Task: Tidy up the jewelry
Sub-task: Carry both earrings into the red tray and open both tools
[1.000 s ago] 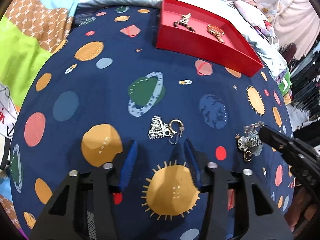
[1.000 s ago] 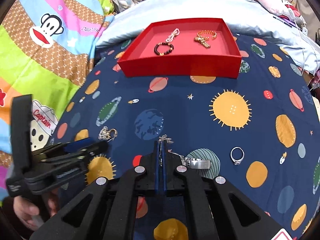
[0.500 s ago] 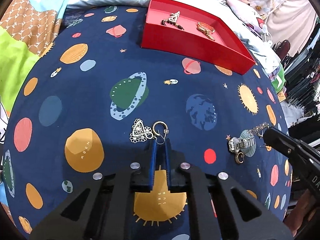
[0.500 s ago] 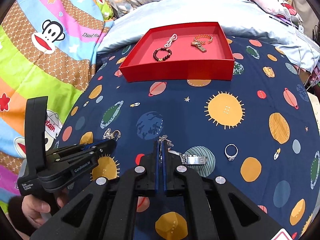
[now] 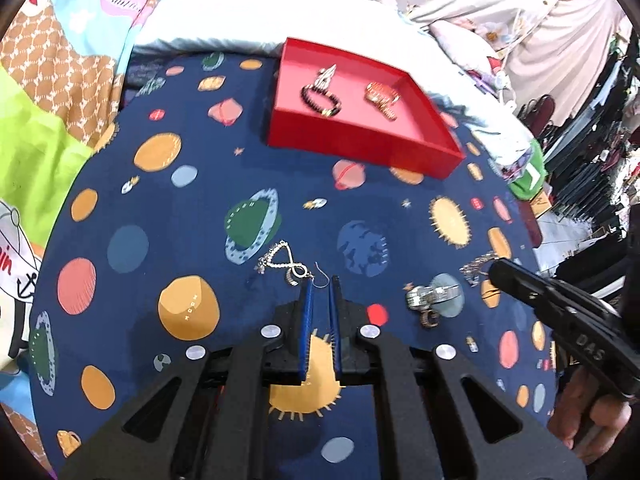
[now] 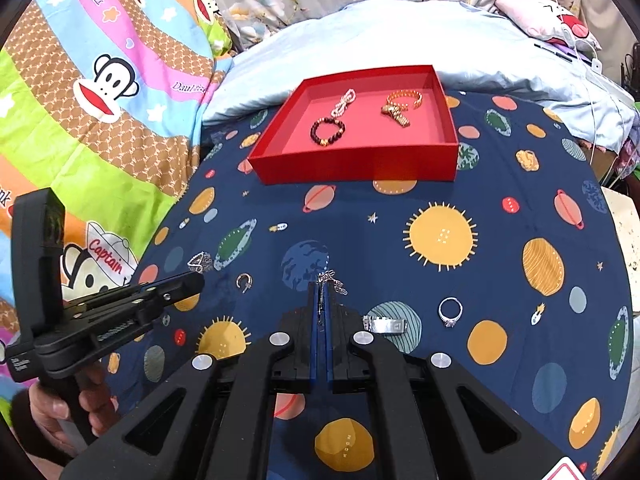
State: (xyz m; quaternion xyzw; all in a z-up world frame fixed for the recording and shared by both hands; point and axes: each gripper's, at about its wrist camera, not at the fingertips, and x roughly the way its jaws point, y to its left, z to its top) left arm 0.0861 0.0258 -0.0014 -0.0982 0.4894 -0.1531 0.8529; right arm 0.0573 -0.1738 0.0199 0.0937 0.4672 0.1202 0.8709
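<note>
My left gripper is shut on the thin wire hook of a silver earring. The earring's filigree end trails over the planet-print cloth. In the right wrist view the left gripper sits at the left, beside the earring's hoop. My right gripper is shut on a fine silver chain, which pokes out past its tips. The left wrist view has that gripper at the right edge. At the back stands the red tray, holding a dark bead bracelet, a pale bracelet and a gold one.
A silver watch band and a stone ring lie on the cloth just right of the right gripper. Colourful bedding rises on the left, and a pale blue pillow lies behind the tray. A hand holds the left gripper.
The left jaws went from wide open to shut at the earring's hook, then rose, and the earring stretched out. The right gripper stayed shut on the chain and lifted a little.
</note>
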